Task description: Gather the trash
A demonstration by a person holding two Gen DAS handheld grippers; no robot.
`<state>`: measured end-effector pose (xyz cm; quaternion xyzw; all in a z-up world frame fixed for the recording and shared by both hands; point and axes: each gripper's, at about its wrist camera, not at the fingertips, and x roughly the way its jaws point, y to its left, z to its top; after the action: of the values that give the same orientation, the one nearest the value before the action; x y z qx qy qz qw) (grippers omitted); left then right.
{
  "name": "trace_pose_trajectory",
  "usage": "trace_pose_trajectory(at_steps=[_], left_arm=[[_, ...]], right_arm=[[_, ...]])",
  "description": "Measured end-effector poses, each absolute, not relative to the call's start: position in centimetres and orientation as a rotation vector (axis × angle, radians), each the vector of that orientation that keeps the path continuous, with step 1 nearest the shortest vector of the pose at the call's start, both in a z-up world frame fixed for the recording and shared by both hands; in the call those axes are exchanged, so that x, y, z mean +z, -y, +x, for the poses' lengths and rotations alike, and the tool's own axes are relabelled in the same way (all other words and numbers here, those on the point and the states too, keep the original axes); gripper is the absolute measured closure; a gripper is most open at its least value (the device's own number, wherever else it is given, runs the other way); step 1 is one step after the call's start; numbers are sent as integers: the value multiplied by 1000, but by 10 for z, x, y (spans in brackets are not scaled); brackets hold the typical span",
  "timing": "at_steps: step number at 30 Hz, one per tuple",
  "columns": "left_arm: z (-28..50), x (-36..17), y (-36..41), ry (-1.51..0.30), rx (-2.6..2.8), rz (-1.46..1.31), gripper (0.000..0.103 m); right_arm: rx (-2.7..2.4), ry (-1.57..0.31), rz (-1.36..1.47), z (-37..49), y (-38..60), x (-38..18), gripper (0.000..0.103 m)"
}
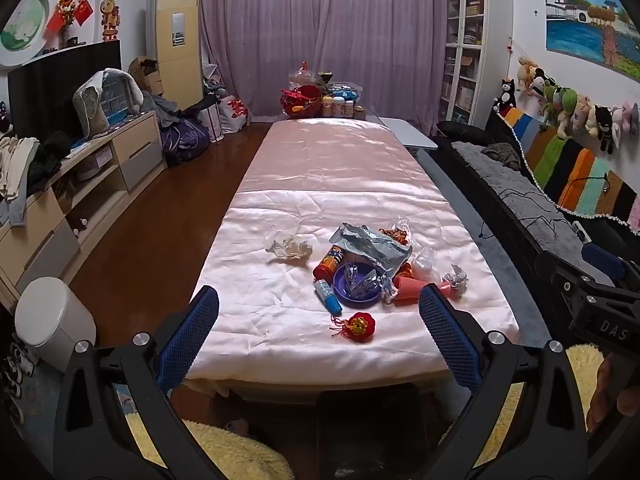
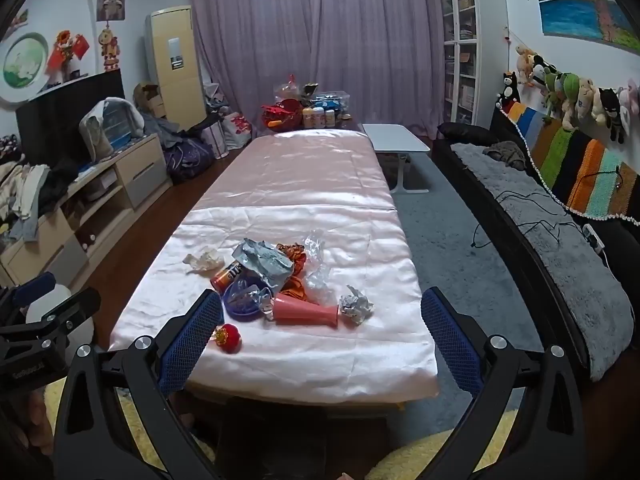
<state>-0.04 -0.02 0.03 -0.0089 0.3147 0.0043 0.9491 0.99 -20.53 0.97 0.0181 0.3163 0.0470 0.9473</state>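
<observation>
A heap of trash lies on the pink satin cloth of the long table (image 1: 336, 184): a crumpled silver wrapper (image 1: 370, 246), a purple bowl (image 1: 356, 284) with foil scraps, an orange can (image 1: 329, 266), a blue tube (image 1: 328, 298), a pink cone (image 2: 308, 312), a foil ball (image 2: 355, 305), a crumpled tissue (image 1: 290, 248) and a red lantern ornament (image 1: 359, 326). My left gripper (image 1: 318, 312) hangs open near the table's front edge, short of the heap. My right gripper (image 2: 320, 316) is open too, at the same distance. Neither holds anything.
A white lidded bin (image 1: 54, 320) stands on the floor left of the table. A low TV cabinet (image 1: 80, 184) lines the left wall, a dark sofa (image 2: 560, 240) the right. Jars and a red basket (image 1: 304, 100) crowd the table's far end. A white side table (image 2: 400, 140) stands beyond.
</observation>
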Motion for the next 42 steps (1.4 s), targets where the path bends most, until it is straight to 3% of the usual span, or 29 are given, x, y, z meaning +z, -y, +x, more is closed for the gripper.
trace_pose_trajectory(at_steps=[42], left_arm=[[-10, 16, 1, -633, 4, -13, 8]], right_arm=[[109, -640, 50, 4, 206, 18, 3]])
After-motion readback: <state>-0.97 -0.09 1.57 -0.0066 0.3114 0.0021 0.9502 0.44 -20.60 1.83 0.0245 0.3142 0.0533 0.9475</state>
